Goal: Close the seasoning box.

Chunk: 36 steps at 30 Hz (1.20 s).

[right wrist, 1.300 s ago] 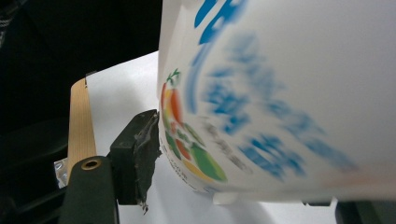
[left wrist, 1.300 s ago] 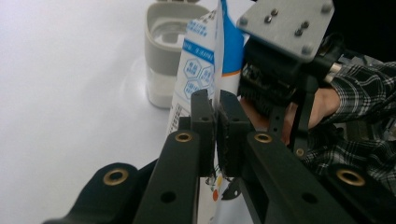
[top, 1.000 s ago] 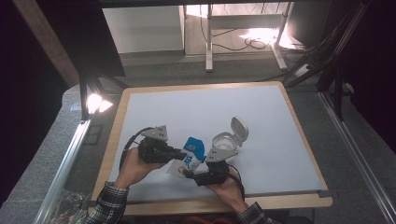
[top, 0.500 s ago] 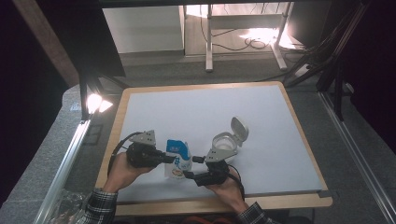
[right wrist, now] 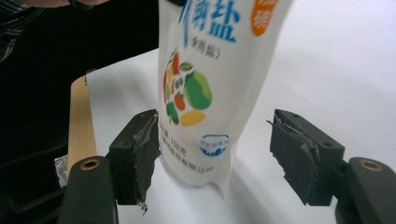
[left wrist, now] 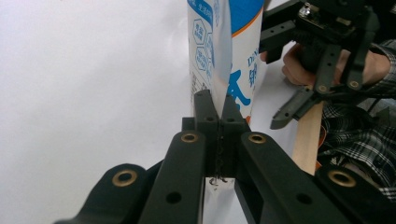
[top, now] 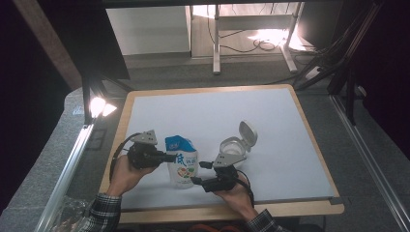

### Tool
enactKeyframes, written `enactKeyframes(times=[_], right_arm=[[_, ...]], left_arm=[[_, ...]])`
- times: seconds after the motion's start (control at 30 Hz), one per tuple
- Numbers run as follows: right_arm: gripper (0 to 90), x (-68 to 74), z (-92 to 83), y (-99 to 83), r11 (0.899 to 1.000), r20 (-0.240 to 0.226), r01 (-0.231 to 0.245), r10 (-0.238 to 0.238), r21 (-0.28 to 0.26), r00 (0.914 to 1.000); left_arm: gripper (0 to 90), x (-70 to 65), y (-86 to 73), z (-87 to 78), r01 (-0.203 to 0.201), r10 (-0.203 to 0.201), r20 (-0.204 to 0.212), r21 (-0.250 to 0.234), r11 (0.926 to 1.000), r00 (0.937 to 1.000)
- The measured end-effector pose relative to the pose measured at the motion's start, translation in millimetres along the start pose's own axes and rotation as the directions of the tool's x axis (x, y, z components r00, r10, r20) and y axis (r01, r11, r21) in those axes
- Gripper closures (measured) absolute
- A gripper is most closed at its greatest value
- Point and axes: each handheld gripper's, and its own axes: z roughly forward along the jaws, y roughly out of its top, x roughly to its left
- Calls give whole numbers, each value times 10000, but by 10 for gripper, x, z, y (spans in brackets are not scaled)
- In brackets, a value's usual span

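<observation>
A: Where is the pouch (top: pixel 182 162) seen?

B: On the white worktop (top: pixel 270 121), near its front edge, between the two claws. An edge seam of the pouch is pinched by the left claw (left wrist: pixel 215 108); jaws pressed together on the seam in the left gripper view.

A: Right claw (right wrist: pixel 224 154)?

B: Jaws spread apart, the bottom of the pouch between them. One pad sits just beside the pouch edge; contact cannot be told. The other pad is well apart from it.

A: Anything else noted?

B: A white container with an open flip lid (top: pixel 237 143) is placed to the pouch's right, just behind the right claw in the high view.
</observation>
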Motion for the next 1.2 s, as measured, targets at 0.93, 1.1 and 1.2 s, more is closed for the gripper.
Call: enactKeyframes(times=[0.93, 1.1, 1.2], right_arm=[[326, -74, -34, -34, 9996, 223, -209, 204, 212, 9995], [326, -66, -29, -40, 9994, 211, -180, 174, 287, 9996], [326, -65, -31, -43, 9991, 203, -124, 115, 408, 9997]], left_arm=[[900, 764, -34, 22, 1250, -1723, -2309, -2057, 9706, 9576], [878, 760, -122, 15, 1276, -1796, -2234, -2288, 9651, 9580], [815, 736, -128, 27, 1167, -1709, -2323, -2297, 9662, 9575]])
